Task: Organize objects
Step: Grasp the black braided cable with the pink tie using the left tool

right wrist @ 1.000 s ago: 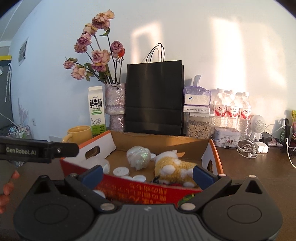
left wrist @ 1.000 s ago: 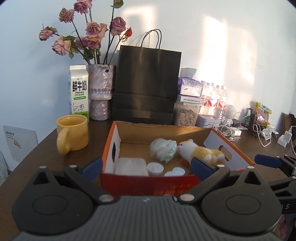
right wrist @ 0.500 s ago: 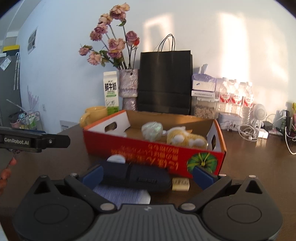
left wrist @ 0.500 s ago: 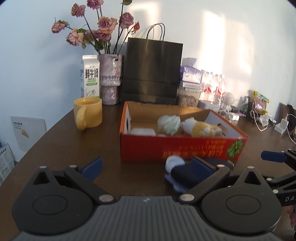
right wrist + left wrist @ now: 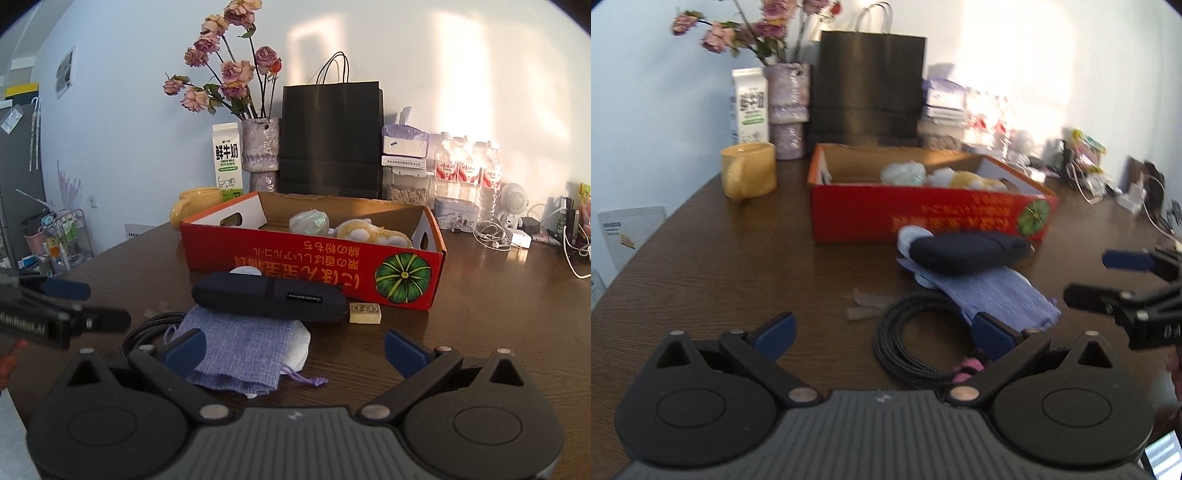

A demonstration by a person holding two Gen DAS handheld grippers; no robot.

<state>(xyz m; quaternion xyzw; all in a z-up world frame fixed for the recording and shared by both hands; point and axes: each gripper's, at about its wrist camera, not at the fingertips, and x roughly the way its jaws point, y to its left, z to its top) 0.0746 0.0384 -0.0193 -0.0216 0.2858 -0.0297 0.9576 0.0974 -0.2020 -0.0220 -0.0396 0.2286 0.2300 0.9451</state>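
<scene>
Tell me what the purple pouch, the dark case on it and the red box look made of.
Purple pouch: woven fabric, visible weave, drawstring cord. Dark case: probably fabric-covered, matte navy, slightly textured. Red box: cardboard, printed outside, bare brown inside.

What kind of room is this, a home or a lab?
Probably a lived-in home or office corner: a brown table holds a vase of dried roses, a milk carton and bottled water.

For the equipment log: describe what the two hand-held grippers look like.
Both match: the left hand-held gripper and the right hand-held gripper have black linkage arms, blue finger pads, silver pivot pins, round black hubs and a ribbed grey body. White "GenRobot.AI" lettering marks the left one's side.
</scene>
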